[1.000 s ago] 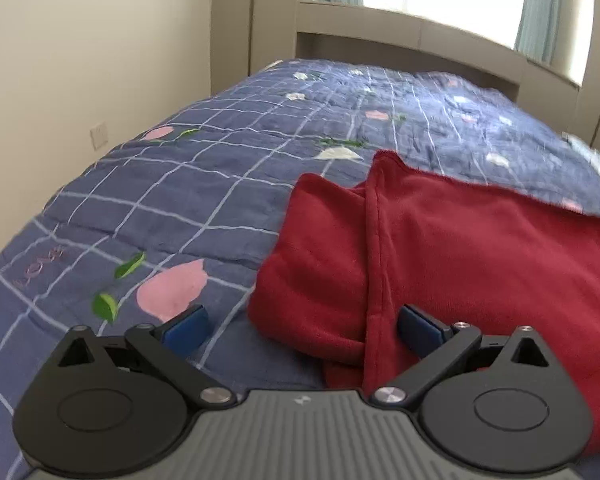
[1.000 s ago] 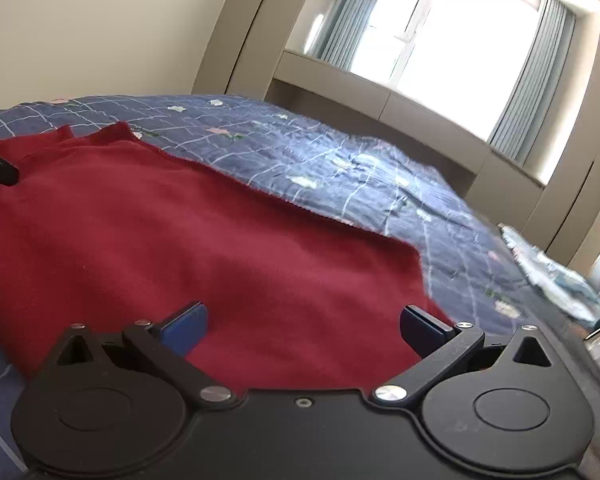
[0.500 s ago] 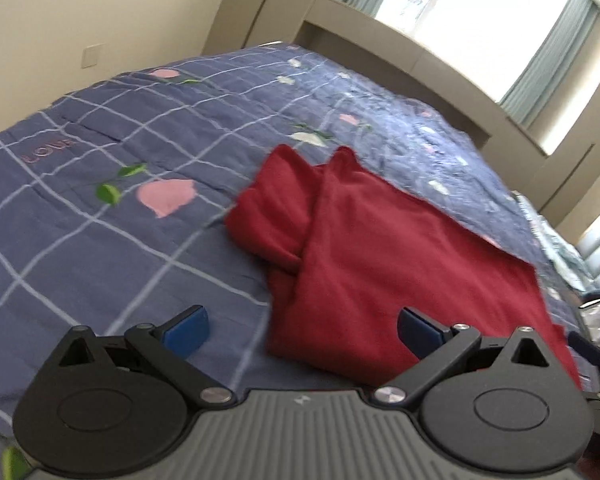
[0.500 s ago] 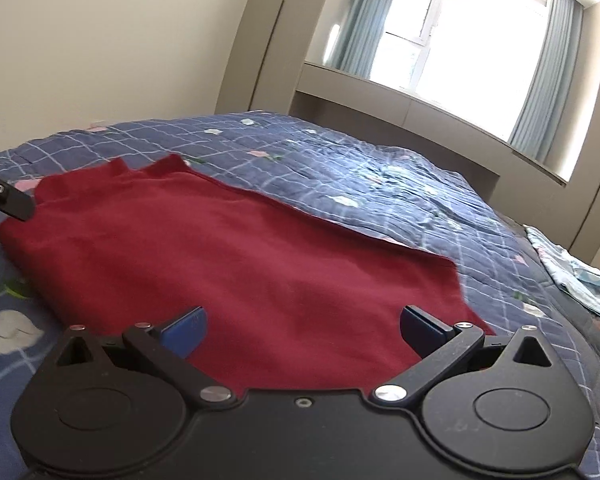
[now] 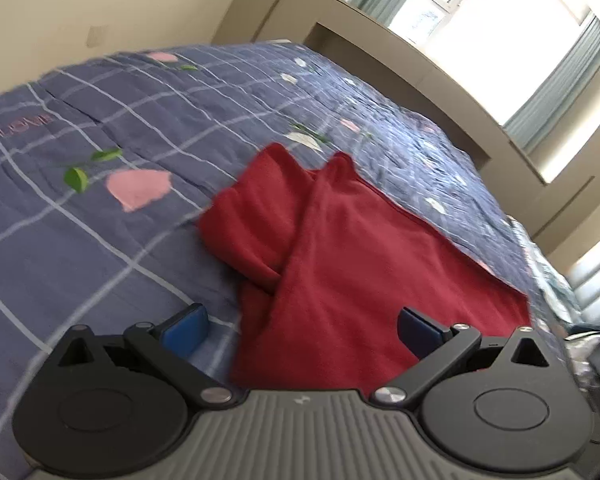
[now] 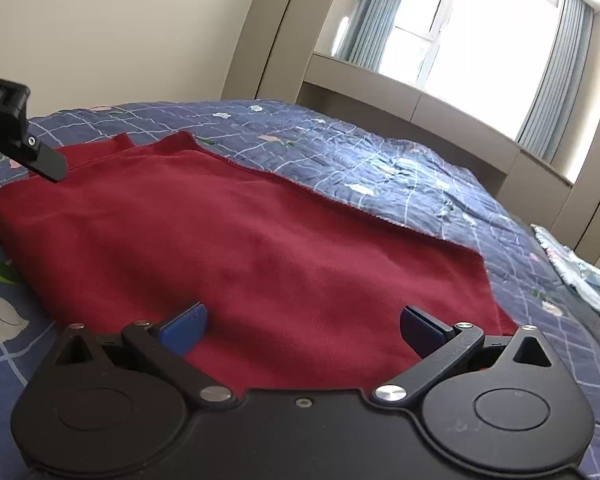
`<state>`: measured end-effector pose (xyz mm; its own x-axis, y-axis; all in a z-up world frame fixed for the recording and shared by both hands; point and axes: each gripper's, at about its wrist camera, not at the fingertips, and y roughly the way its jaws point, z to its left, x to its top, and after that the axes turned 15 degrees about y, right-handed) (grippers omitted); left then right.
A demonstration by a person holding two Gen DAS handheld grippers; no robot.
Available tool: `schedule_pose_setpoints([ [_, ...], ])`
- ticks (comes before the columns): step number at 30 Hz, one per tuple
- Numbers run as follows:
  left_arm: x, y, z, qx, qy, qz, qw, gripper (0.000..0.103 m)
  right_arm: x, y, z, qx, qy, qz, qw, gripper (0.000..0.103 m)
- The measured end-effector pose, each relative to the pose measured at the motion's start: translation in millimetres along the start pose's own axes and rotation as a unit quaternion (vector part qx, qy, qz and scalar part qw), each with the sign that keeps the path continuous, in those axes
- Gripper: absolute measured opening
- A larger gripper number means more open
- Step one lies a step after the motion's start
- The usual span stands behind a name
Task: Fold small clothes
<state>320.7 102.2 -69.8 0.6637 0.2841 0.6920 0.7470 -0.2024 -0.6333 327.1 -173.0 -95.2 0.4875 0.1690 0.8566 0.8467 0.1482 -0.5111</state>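
Note:
A dark red garment (image 5: 360, 264) lies folded flat on the blue checked bedspread (image 5: 100, 248), with a bunched sleeve or end sticking out at its far left. My left gripper (image 5: 300, 326) hovers open above the garment's near left edge, nothing between its blue pads. In the right wrist view the same red garment (image 6: 220, 240) spreads wide in front of my right gripper (image 6: 302, 326), which is open and empty over the near hem. The left gripper's black body (image 6: 16, 136) shows at the far left edge of that view.
The bedspread (image 6: 380, 168) runs back to a beige headboard ledge (image 6: 400, 92) under a bright window. A cream wall stands on the left. A pale patterned cloth (image 6: 580, 276) lies at the bed's right side.
Both grippers have pulled back and risen from the garment, so more of the bed and room shows. Both stayed open.

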Motion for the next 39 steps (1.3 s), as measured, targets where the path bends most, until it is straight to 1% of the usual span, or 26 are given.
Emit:
schedule_pose_setpoints([
  [3, -4.5, -1.8, -0.3, -0.029, -0.016, 0.004, 0.9994, 0.102, -0.4, 1.9, -4.1, 0.007, 0.011, 0.004, 1.000, 0.102],
  [5, -6.9, -3.4, 1.5, -0.029, -0.028, -0.001, 0.9992, 0.099, 0.0, 2.7, -6.2, 0.010, 0.016, 0.006, 1.000, 0.102],
  [6, -7.9, -3.4, 4.3, -0.022, -0.042, -0.004, 0.9989, 0.093, -0.1, 2.8, -6.5, 0.011, 0.017, 0.006, 1.000, 0.102],
  [7, -8.8, -3.0, 7.9, -0.016, -0.056, -0.007, 0.9983, 0.083, -0.2, 3.0, -6.3, 0.011, 0.016, 0.005, 1.000, 0.102],
  [8, -9.3, -2.5, 12.1, -0.007, -0.072, -0.011, 0.9973, 0.077, -0.5, 3.0, -5.6, 0.010, 0.016, 0.005, 1.000, 0.102],
  [10, -8.3, -0.1, 18.7, 0.011, -0.089, -0.012, 0.9959, 0.047, -0.8, 2.8, -5.0, 0.009, 0.014, 0.003, 1.000, 0.102],
  [11, -7.4, 1.4, 22.2, 0.017, -0.095, -0.010, 0.9952, 0.043, -1.1, 2.7, -4.8, 0.009, 0.013, 0.002, 1.000, 0.102],
  [13, -5.3, 5.4, 28.9, 0.009, -0.108, -0.011, 0.9941, 0.043, -1.7, 2.2, -4.5, 0.008, 0.012, 0.001, 1.000, 0.102],
  [14, -3.6, 7.1, 30.7, 0.008, -0.112, -0.011, 0.9937, 0.044, -1.9, 2.1, -4.5, 0.008, 0.012, 0.000, 1.000, 0.102],
  [16, -0.4, 11.4, 33.2, 0.001, -0.116, -0.009, 0.9932, 0.052, -2.2, 1.7, -4.7, 0.008, 0.012, 0.000, 1.000, 0.102],
  [18, 2.8, 14.8, 32.5, 0.000, -0.117, -0.009, 0.9931, 0.056, -2.2, 1.7, -4.6, 0.008, 0.012, 0.000, 1.000, 0.102],
  [21, 5.3, 19.2, 31.8, 0.006, -0.117, -0.011, 0.9930, 0.057, -2.1, 1.8, -4.7, 0.008, 0.012, 0.000, 1.000, 0.102],
  [23, 4.8, 19.3, 30.5, 0.013, -0.122, -0.012, 0.9924, 0.053, -2.1, 1.8, -4.6, 0.008, 0.012, 0.000, 1.000, 0.102],
  [24, 4.8, 19.2, 29.1, 0.023, -0.122, -0.010, 0.9923, 0.043, -2.1, 1.8, -4.6, 0.008, 0.012, 0.000, 1.000, 0.102],
  [25, 4.7, 19.0, 27.8, 0.034, -0.120, -0.007, 0.9921, 0.039, -2.1, 1.8, -4.6, 0.008, 0.012, 0.000, 1.000, 0.102],
  [26, 5.4, 19.6, 26.2, 0.039, -0.117, -0.005, 0.9923, 0.038, -2.0, 1.8, -4.6, 0.008, 0.012, 0.000, 1.000, 0.102],
  [28, 9.2, 20.1, 19.6, 0.050, -0.101, -0.002, 0.9936, 0.026, -2.0, 1.8, -4.6, 0.008, 0.012, 0.000, 1.000, 0.102],
  [29, 11.3, 20.9, 16.4, 0.052, -0.095, -0.001, 0.9941, 0.023, -2.0, 1.8, -4.6, 0.008, 0.012, 0.000, 1.000, 0.102],
  [30, 13.1, 20.6, 13.6, 0.051, -0.091, -0.001, 0.9946, 0.018, -2.0, 1.8, -4.6, 0.008, 0.012, 0.000, 1.000, 0.102],
  [34, 20.5, 15.2, 0.1, 0.048, -0.063, -0.012, 0.9968, 0.014, -1.4, 0.8, -6.3, 0.012, 0.018, 0.001, 1.000, 0.102],
  [35, 23.3, 12.9, -3.8, 0.042, -0.056, -0.016, 0.9974, 0.014, -0.2, -0.6, -8.3, 0.015, 0.023, 0.000, 1.000, 0.102],
  [37, 31.5, 6.6, -14.9, 0.029, -0.035, -0.026, 0.9986, 0.013, 2.1, -9.4, -15.5, 0.016, 0.041, -0.017, 0.999, 0.102],
  [39, 40.9, -0.7, -29.8, 0.016, -0.006, -0.037, 0.9992, 0.013, 3.5, -18.8, -25.0, 0.015, 0.048, -0.026, 0.998, 0.102],
])
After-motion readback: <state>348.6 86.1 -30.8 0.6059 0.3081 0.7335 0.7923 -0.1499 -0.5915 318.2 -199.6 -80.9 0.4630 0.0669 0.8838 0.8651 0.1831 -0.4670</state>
